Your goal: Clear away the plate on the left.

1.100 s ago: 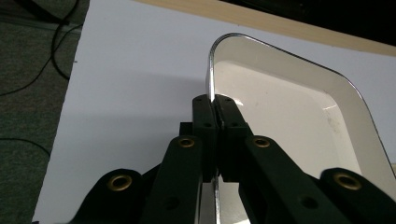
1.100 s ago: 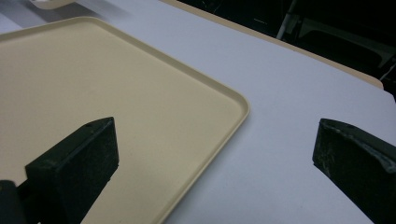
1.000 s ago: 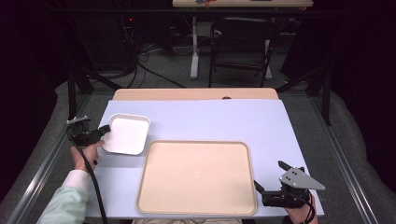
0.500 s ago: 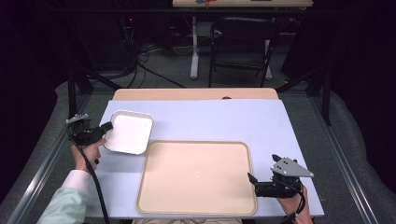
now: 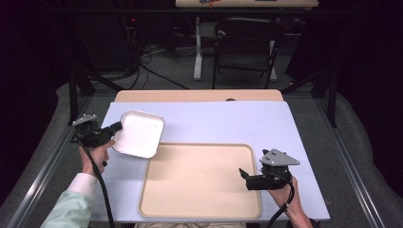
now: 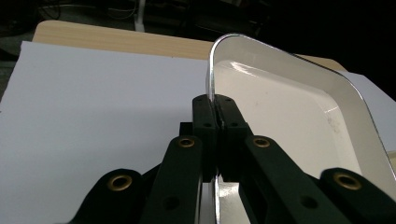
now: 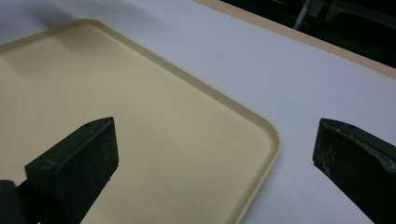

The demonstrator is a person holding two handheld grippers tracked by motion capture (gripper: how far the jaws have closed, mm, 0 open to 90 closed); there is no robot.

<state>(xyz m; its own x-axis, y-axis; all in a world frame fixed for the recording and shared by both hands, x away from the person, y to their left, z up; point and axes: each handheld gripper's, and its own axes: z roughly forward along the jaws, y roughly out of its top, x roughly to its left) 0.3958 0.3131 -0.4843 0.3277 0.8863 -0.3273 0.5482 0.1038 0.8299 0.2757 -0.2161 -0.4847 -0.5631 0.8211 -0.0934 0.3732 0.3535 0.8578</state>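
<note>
- The left gripper (image 5: 115,127) is clenching the rim of a white dish (image 5: 139,134) — in the left gripper view its jaws are pressing together on the thin near-left edge of that dish (image 6: 289,107), one pad on each side of the wall.
- The dish is sitting at the left of the table, tilting a little, with its near-right corner just over the far-left corner of the tray (image 5: 202,180); whether the two are touching I cannot tell.
- The dish is holding nothing; its white floor is showing a few faint marks in the left gripper view.
- The right gripper (image 5: 243,175) is hanging released, jaws standing wide apart, gripping nothing.
- It is hovering over the near-right part of the tray, pointing left; in the right gripper view a rounded corner of the tray (image 7: 154,140) is lying between its two jaws, one jaw over the beige floor and the other over the sheet.
- The tray is lying flat at the near middle of the table, bare inside.
- A pale blue sheet (image 5: 228,123) is covering the table under both things — a strip of the wooden tabletop (image 5: 190,96) is showing along its far edge.
- Cables are trailing from each gripper toward the near edge, beside the person's forearms.
- A chair (image 5: 247,40) is standing on the floor well beyond the table.
</note>
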